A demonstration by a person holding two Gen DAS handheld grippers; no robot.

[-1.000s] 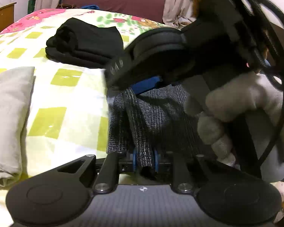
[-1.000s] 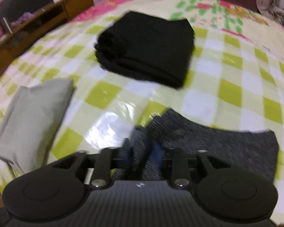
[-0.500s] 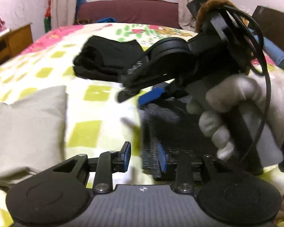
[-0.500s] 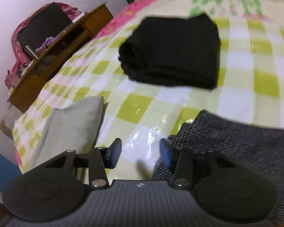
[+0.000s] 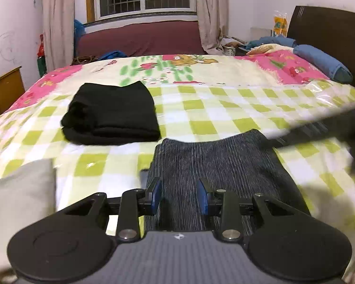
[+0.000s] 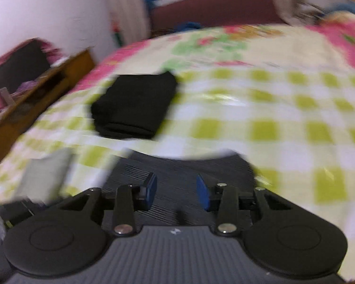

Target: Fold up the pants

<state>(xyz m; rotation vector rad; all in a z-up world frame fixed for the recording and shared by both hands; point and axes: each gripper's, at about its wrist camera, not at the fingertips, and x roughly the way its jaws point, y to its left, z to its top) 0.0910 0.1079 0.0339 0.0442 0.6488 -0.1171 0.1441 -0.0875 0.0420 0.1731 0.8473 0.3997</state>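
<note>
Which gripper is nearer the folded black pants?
Left gripper. It hovers over the grey pants' left part, beside the black pants; the right gripper sits further right.

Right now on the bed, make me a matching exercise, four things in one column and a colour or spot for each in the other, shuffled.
Things:
1. folded pants
2. knit pants
3. beige cloth
4. rolled bedding

Descriptions:
A. blue, far right by the dark headboard
B. black, far left on the checked cover
C. pale, at the near left edge
D. dark grey, ribbed, nearest the left gripper

Pairs: 1-B, 2-D, 3-C, 4-A
</note>
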